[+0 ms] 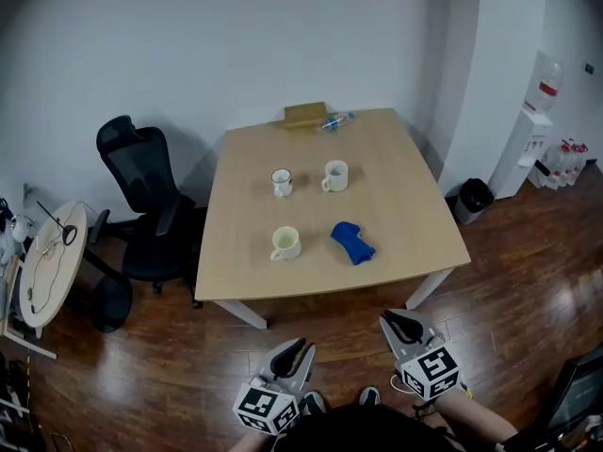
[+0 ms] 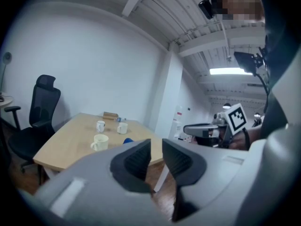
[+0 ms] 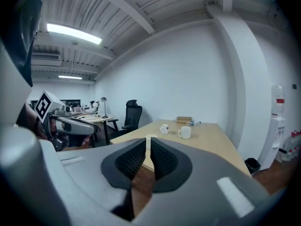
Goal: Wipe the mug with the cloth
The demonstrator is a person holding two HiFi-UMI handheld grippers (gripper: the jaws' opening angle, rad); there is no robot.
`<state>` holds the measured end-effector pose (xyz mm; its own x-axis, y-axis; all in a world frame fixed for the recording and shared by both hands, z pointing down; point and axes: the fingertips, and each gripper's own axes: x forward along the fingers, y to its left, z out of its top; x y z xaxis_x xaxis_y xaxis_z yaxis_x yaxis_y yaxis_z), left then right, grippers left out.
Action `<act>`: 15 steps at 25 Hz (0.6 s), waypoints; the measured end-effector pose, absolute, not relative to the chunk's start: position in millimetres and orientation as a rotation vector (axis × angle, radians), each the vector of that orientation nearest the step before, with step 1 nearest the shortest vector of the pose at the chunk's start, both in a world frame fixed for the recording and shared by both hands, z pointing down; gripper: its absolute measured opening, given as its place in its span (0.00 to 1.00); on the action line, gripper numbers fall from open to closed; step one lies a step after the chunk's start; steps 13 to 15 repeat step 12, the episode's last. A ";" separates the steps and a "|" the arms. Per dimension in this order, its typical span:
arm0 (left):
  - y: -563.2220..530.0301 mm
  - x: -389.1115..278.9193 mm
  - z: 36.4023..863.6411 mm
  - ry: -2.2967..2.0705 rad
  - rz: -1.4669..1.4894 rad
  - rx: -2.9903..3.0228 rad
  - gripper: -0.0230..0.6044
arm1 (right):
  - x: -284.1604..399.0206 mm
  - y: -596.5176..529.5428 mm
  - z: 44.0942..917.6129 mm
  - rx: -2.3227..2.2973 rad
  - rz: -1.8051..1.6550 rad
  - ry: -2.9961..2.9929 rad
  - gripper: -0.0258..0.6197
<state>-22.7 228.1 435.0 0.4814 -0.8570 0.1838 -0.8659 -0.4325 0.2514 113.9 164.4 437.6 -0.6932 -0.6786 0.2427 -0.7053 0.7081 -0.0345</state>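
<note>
- Three mugs stand upright on the table (image 1: 396, 205): a cream mug (image 1: 285, 243) nearest the front edge, a patterned mug (image 1: 282, 182) and a white mug (image 1: 335, 175) farther back, side by side.
- The blue cloth (image 1: 352, 242) lies crumpled on the table just right of the cream mug, not touching it, in front of the white mug.
- No mug is touched by either gripper; all are well apart from them.
- The left gripper (image 1: 300, 348) is held low over the floor, short of the table's front edge; its jaws are slightly apart with a narrow gap and nothing between them.
- The right gripper (image 1: 394, 320) is beside it, also short of the table; its jaws are closed together and hold nothing.
- Both grippers point toward the table.
- At the far table edge there is a small wooden box (image 1: 304, 114) with a plastic bottle (image 1: 334, 121) lying just right of it.
- A black office chair (image 1: 141, 196) stands left of the table, and a round side table (image 1: 47, 262) with cables on it farther left.
- A water dispenser (image 1: 535, 149) stands against the right wall, with a black bin (image 1: 474, 196) near it.
- The floor (image 1: 528, 281) is dark wood.
</note>
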 end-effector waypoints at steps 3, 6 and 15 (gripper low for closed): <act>234.0 -37.0 444.0 -1.449 0.027 2.412 0.16 | 102.7 170.1 436.9 1.105 0.189 -2.705 0.09; 236.2 -43.7 442.0 -1.442 0.026 2.404 0.16 | 98.6 172.4 435.5 1.107 0.173 -2.696 0.09; 238.1 -47.3 442.8 -1.446 0.026 2.394 0.16 | 96.4 169.3 439.3 1.137 0.188 -2.680 0.09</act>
